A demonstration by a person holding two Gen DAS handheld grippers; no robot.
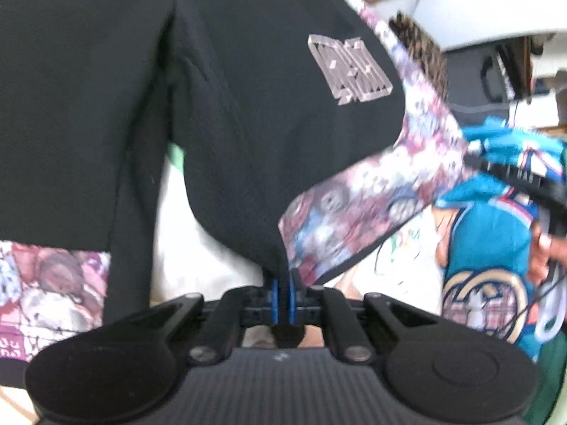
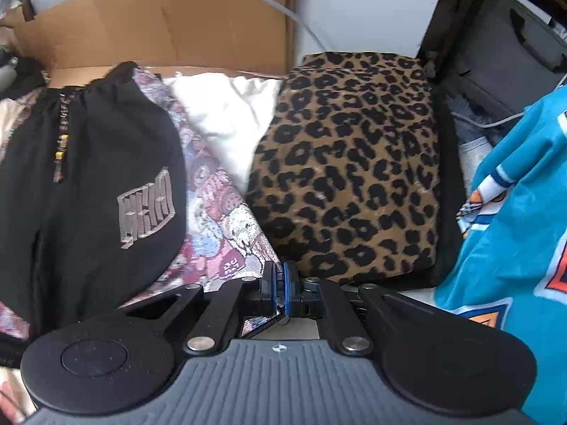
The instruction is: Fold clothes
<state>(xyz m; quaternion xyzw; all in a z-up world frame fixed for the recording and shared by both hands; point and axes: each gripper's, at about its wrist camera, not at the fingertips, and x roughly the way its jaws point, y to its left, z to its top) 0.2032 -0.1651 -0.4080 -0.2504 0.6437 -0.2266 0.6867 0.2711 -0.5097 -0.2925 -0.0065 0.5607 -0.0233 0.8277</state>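
A pair of black shorts with a grey logo and a cartoon-print hem band hangs stretched in the air. My left gripper is shut on the black cloth at one leg's corner. In the right wrist view the same shorts lie spread to the left, drawstring showing. There my right gripper is shut on the print band's edge. The right gripper and a hand also show at the left wrist view's right edge.
A leopard-print folded garment lies ahead of the right gripper, beside a white cloth. A teal printed jersey is at the right. Cardboard stands behind. The teal jersey also lies below in the left wrist view.
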